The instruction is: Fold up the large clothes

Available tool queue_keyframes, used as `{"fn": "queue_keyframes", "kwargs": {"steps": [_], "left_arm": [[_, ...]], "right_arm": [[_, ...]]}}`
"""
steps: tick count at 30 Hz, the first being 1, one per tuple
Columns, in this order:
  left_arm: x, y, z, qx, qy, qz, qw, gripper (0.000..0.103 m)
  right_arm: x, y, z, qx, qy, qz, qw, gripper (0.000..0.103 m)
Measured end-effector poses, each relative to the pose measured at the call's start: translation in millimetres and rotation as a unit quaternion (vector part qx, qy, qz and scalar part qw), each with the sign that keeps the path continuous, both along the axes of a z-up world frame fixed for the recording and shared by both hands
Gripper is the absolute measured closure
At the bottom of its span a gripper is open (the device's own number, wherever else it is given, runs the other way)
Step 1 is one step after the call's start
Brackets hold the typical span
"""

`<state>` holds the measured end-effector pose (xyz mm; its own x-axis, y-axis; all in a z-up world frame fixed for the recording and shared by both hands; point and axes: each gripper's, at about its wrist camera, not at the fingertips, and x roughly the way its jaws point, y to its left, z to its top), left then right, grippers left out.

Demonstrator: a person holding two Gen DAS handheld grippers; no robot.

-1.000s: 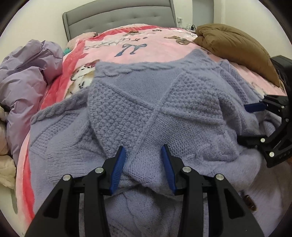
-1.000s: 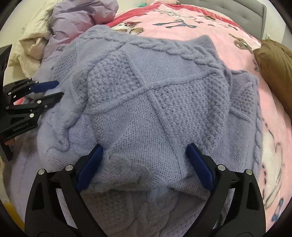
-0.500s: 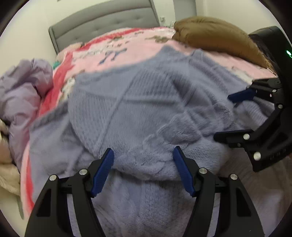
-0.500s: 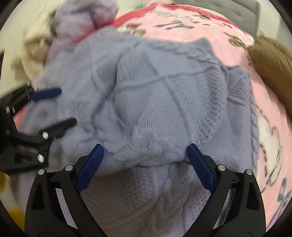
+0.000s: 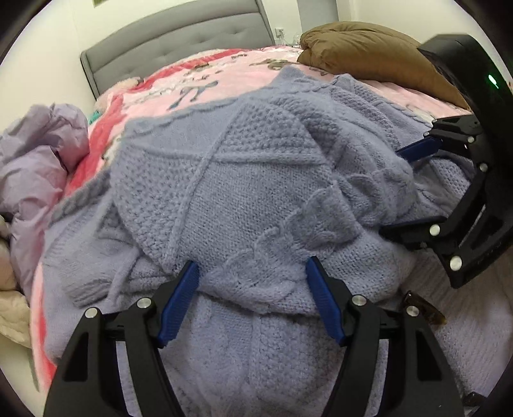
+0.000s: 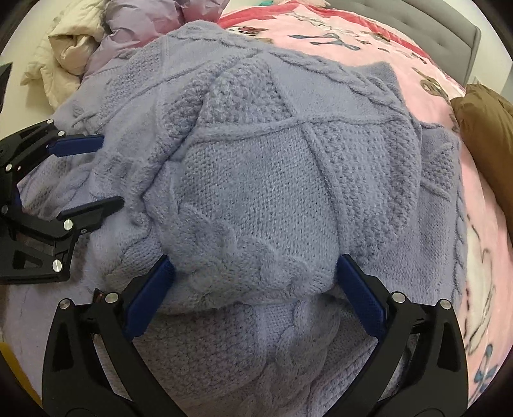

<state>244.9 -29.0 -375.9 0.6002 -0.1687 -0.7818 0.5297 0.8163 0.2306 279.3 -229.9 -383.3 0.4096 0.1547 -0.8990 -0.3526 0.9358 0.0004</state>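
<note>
Left wrist view is showing a lavender knitted sweater [image 5: 243, 199] lying on a bed covered by a pink printed blanket [image 5: 205, 83], with a grey padded headboard [image 5: 173, 41] at the far end. No boxes, baskets or other containers are showing in either view; the bed alone is carrying the clothes. One part of the sweater is lying doubled over the rest, its cable-knit edge bulging toward the camera. The left gripper [image 5: 253, 295] is sitting with its blue-padded fingers [image 5: 179, 298] spread wide on either side of that bulging fold, the pads reaching up beside the wool; whether they are pressing into it cannot be told. Nothing is being pinched between them. At the right of this view the right gripper [image 5: 413, 189] is coming in sideways, its fingers also parted around the edge of the fold. A brown pillow [image 5: 368, 51] is lying on the blanket beyond the sweater, and a crumpled pale purple jacket [image 5: 35, 154] is heaped at the left edge of the bed.

Right wrist view is showing the right gripper [image 6: 256, 282] spread wide, its pads flanking the rounded fold of the sweater [image 6: 263, 179] without clamping it. The left gripper [image 6: 93, 174] is appearing at the left, parted likewise. A cream quilted garment [image 6: 61, 57] is lying beside the purple jacket [image 6: 150, 22].
</note>
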Motion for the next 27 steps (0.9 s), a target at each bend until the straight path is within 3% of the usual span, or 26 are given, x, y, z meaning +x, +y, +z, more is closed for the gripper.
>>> {"fn": "queue_keyframes", "kwargs": {"steps": [3,6,10,12,13,14,17,19,23,26,27], "left_arm": [[-19.5,-2.2,15.5,0.040,-0.038,0.002,0.9985,0.031],[-55.0,21.8,39.5,0.019,-0.045,0.008,0.9988,0.023],[-91.3,70.4,50.4,0.013,-0.027,0.052,0.9982,0.020],[-101.3,99.6,45.2,0.029,-0.010,0.089,0.9955,0.018],[-101.5,109.9,41.4,0.037,-0.001,0.103,0.9940,0.018],[-99.8,123.0,37.4,0.045,0.009,0.120,0.9917,0.018],[-84.4,155.0,35.2,0.040,0.025,0.150,0.9875,0.018],[-64.6,166.6,34.7,0.040,0.028,0.161,0.9858,0.018],[-26.9,181.4,22.4,0.015,0.055,0.192,0.9797,0.019],[-7.3,181.7,8.6,0.004,0.073,0.207,0.9755,0.036],[-3.1,179.1,7.2,0.003,0.071,0.209,0.9754,0.041]], "right_arm": [[-8.6,-7.9,20.8,0.010,-0.005,-0.045,0.999,0.008],[-36.6,-22.0,40.6,0.016,-0.022,-0.090,0.996,0.008],[-91.1,-37.2,53.2,-0.062,-0.049,-0.137,0.987,0.009],[-114.6,-46.8,54.7,-0.099,-0.053,-0.152,0.982,0.018],[-120.8,-51.4,55.9,-0.117,-0.058,-0.159,0.979,0.032],[-124.7,-57.7,55.7,-0.125,-0.058,-0.167,0.976,0.035],[-112.2,-85.5,50.5,-0.119,-0.032,-0.200,0.972,0.035],[-93.6,-93.7,46.5,-0.139,-0.045,-0.198,0.969,0.036],[-59.8,-91.6,28.9,-0.166,-0.055,-0.167,0.970,0.050],[-37.9,-81.8,12.9,-0.215,-0.050,-0.138,0.965,0.064],[-33.4,-76.3,8.6,-0.240,-0.057,-0.124,0.961,0.064]]}}
